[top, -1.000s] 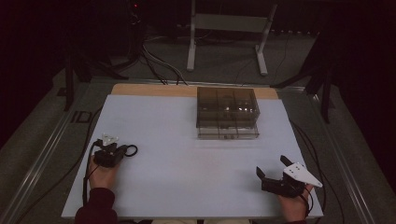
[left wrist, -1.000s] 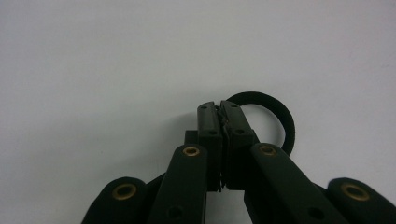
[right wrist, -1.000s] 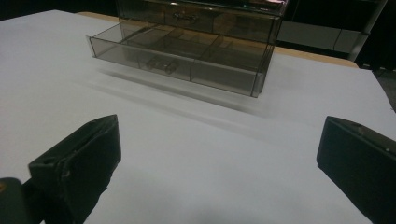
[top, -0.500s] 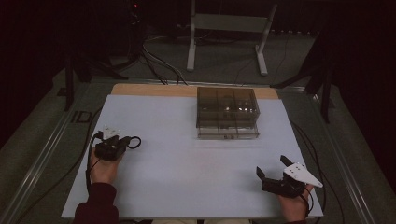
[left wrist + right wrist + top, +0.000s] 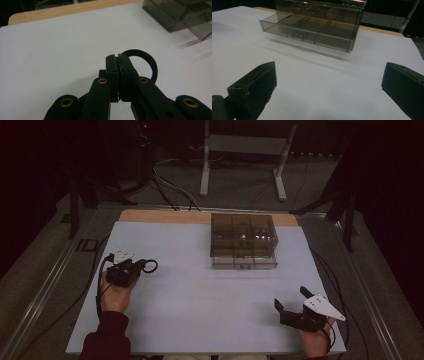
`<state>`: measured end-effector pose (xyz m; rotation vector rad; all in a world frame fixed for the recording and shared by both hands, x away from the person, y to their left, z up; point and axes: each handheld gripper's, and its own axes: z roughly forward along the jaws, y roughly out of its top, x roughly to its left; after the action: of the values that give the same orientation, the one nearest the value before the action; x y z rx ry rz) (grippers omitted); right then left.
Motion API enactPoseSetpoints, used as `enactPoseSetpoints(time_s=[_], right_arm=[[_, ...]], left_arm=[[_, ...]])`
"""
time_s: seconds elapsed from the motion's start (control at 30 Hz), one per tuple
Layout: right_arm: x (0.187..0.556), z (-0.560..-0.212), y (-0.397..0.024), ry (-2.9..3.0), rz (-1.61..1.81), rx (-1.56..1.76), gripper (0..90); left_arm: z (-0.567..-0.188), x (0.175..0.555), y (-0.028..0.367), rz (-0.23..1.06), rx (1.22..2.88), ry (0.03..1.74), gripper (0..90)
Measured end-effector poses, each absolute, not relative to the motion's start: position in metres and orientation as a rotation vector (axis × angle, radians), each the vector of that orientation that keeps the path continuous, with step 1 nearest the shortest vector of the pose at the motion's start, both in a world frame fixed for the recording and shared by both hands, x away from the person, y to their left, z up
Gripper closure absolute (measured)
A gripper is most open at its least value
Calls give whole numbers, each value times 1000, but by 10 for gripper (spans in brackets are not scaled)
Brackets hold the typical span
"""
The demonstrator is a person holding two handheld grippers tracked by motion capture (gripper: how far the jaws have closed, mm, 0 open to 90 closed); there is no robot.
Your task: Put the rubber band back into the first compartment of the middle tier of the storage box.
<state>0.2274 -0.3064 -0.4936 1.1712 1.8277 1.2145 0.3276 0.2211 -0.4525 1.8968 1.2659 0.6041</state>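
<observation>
Faintly, "ID" reads beside the table, near the left hand-held gripper.

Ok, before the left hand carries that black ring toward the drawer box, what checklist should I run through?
1. Left gripper shut on the black ring: ok.
2. Ring off the white table: cannot tell.
3. Bottom drawer of the smoky drawer box pulled open: ok.
4. Open table between ring and box: ok.
5. Right gripper open, parked at the near right: ok.
6. Free compartment in the drawer: cannot tell.
</observation>
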Motion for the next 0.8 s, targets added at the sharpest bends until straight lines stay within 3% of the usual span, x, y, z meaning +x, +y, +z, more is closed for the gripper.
enactPoseSetpoints(time_s=[0.8], right_arm=[[227,-493,-306,1828,1217,1170,2]], left_arm=[[-429,338,195,574,1882,1180,892]])
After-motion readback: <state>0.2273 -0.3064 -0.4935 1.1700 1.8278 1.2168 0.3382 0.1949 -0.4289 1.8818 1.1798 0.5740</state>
